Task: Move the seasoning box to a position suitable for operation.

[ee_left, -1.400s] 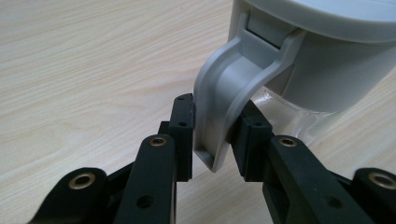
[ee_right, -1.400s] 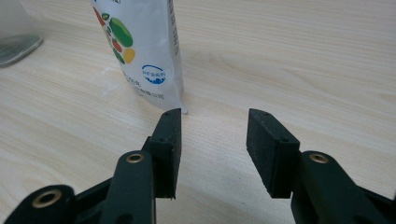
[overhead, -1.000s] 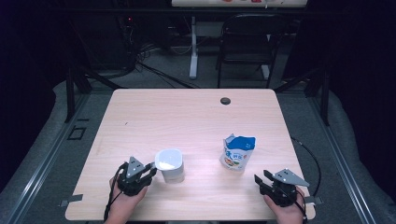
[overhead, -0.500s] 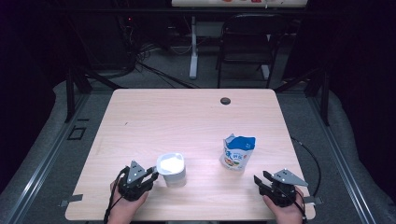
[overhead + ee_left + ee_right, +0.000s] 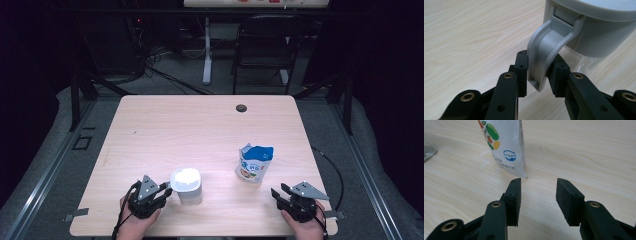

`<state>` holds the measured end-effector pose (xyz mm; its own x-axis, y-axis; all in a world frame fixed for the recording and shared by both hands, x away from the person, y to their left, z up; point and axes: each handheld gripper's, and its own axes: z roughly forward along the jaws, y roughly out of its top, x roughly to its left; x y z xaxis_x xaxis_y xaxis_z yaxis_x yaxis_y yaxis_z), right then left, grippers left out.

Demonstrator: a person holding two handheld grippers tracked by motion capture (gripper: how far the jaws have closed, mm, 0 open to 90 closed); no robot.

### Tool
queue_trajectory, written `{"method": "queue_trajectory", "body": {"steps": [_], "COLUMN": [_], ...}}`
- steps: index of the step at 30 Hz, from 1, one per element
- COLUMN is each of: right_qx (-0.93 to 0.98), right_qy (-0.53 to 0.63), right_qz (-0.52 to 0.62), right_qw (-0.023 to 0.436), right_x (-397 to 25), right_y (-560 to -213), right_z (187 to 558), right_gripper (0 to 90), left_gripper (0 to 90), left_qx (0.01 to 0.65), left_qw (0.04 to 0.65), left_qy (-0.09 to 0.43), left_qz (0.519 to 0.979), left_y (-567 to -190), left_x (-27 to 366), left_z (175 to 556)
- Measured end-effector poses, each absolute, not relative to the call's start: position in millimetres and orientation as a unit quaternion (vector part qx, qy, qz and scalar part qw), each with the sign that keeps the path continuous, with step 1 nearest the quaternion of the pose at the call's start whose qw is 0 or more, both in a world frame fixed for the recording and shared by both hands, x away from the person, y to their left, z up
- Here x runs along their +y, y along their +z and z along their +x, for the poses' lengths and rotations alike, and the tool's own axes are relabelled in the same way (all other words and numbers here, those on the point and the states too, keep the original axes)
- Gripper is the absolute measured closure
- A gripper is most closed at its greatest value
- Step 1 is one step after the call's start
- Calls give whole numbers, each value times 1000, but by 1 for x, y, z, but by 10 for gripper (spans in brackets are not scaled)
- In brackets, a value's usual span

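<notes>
Left tongs [image 5: 537, 72] closed on grey handle [image 5: 549, 50] of white jug [image 5: 186, 186], near desk [image 5: 200, 125] front edge. We judge jug rigid plastic, smooth, light unless filled; handle best hold, grip low near its free end may let it swing. Right tongs [image 5: 538, 195] open, empty, just short of snack pouch [image 5: 254, 163]; soft, tips easily. Our left hand [image 5: 137, 222] low, level; right hand [image 5: 302, 225] likewise at desk edge.

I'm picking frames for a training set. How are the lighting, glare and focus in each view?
High view: table lit, surroundings dark, white jug top glares. Left gripper view: jug handle sharp, fingers sharp. Right gripper view: pouch slightly soft, even light.
</notes>
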<state>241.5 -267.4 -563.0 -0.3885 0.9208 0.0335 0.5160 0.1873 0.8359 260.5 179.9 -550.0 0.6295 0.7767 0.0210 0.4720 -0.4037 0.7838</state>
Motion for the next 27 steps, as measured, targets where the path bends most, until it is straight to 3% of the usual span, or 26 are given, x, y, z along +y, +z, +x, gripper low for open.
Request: {"method": "queue_trajectory", "body": {"steps": [20,27], "right_qx": [733,729], "right_qy": [403,404], "right_qz": [488,492], "right_qw": [249,252], "right_x": [-266,-267], "right_y": [-563,-563], "right_z": [242,241], "right_gripper": [557,556], "left_gripper": [710,624], "left_qx": [372,377], "left_qw": [394,426], "left_qy": [180,148], "left_qz": [821,809], "left_y": [-550,-542], "left_x": [172,179], "left_z": [257,256]}}
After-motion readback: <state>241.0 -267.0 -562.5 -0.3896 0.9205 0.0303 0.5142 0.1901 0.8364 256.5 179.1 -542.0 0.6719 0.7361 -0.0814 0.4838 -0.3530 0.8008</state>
